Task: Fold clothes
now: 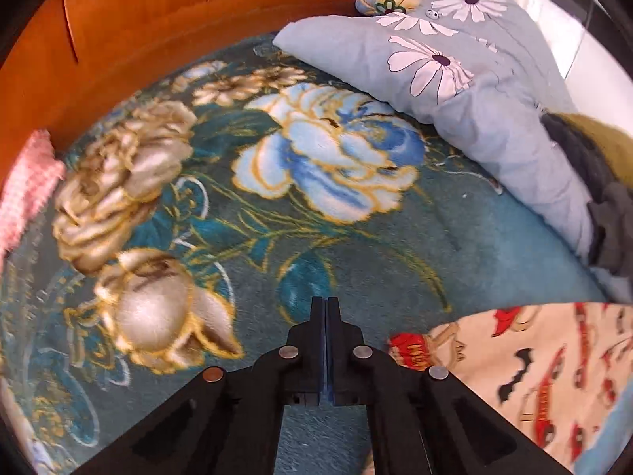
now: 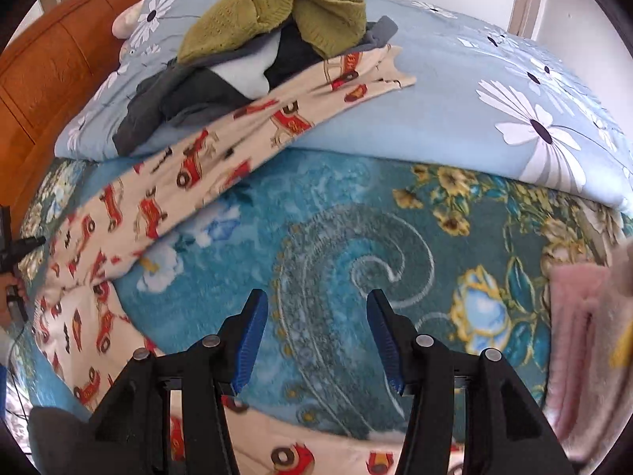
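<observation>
Over the teal floral blanket (image 1: 316,237), the left gripper (image 1: 325,304) is pinched fully closed with nothing between its pads. The right gripper (image 2: 316,316) is spread wide, empty too. The car-print garment (image 2: 166,198) trails from 1 o'clock to 7; bare blanket dead ahead.

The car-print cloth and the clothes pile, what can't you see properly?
- Car-print cloth: right wrist view, its lower part hidden behind the right gripper; left wrist view, cut off by the edge.
- Clothes pile: the green sweater covers what lies under it.
- Pink towel: cut off, blurred.
</observation>
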{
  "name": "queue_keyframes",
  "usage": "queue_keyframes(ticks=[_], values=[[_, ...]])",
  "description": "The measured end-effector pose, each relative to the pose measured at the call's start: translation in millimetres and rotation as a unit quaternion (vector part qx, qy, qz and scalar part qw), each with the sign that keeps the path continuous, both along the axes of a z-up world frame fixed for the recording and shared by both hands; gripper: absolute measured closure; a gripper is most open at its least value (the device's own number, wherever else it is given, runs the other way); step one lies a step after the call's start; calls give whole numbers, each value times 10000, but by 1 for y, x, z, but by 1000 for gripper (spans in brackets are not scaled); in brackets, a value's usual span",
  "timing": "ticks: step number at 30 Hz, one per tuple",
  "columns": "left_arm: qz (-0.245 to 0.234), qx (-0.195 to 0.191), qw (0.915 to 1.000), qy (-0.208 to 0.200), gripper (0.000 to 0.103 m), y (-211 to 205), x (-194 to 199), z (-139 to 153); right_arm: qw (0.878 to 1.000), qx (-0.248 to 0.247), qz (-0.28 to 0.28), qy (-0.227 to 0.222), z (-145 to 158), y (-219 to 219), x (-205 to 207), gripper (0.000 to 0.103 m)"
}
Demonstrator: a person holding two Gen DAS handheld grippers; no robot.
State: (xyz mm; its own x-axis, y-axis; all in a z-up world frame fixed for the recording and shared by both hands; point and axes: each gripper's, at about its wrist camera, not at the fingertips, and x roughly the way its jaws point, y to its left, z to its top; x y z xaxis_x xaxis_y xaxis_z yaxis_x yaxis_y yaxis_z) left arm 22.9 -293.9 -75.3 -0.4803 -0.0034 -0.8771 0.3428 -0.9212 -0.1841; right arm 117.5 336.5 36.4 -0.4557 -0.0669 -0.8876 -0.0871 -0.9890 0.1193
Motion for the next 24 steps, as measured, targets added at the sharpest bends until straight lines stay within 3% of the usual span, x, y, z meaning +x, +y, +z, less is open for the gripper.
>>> queue_keyframes(ticks=[2,6,13,16,19,22,24], values=[[19,448,9989,119,99,1,12,3,9995,-225,-157,145,-2,11,-32,49],[-158,795,9962,307,97,13,45,14,9927,-744,-837,454,-8,45,-93,49],[-7,1239,9918,323,78,10,106,11,9494,-1834,-2439,739,-34,110,-162,51],[153,1303,9912,150,78,6,128,2,9351,-2056,-2794,729,-46,120,-177,65],[322,1438,9890,94,77,0,145,-2,9293,-2113,-2972,593,-52,122,-186,98],[447,1397,9892,47,77,-5,157,3,9349,-2084,-2787,696,-38,117,-186,101],[511,1381,9891,94,77,-7,167,10,9354,-2230,-2526,1073,-14,117,-162,101]])
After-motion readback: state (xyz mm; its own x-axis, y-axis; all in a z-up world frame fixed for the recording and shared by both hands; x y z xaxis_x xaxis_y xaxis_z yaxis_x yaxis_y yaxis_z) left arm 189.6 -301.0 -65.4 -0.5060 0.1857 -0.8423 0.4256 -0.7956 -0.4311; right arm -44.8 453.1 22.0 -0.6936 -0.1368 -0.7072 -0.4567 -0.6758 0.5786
